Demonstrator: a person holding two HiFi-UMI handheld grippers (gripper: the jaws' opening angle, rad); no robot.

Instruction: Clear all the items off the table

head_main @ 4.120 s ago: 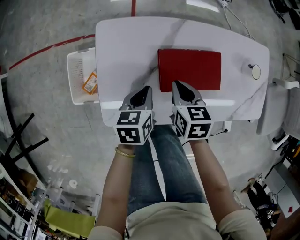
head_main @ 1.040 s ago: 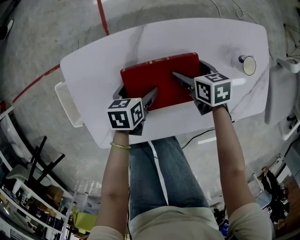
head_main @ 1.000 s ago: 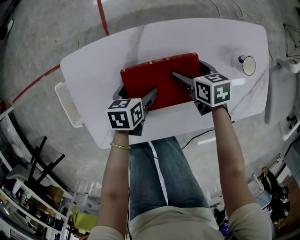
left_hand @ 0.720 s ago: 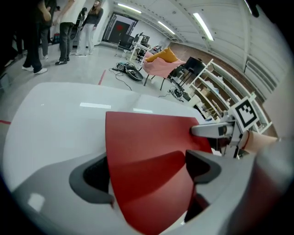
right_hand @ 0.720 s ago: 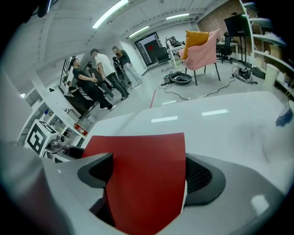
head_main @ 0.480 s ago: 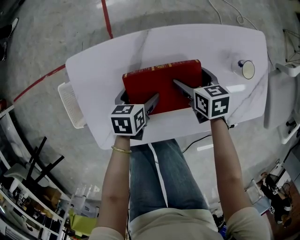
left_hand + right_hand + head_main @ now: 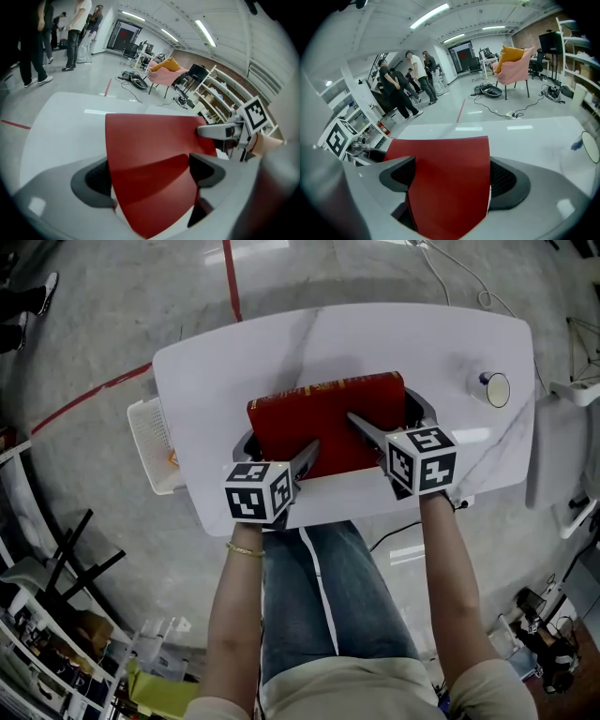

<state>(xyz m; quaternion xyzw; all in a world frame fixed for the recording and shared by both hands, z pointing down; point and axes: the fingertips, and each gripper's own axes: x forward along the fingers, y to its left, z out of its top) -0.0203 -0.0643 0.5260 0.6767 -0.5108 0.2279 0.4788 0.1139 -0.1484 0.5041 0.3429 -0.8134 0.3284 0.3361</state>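
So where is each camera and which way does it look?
Head view: on the person's head, looking down at the table; forearms, legs, left gripper, right gripper show.
Left gripper view: on the left gripper, looking along its jaws over the red book; right gripper shows.
Right gripper view: on the right gripper, looking along its jaws across the table; left gripper's cube shows.
Shared: the red book.
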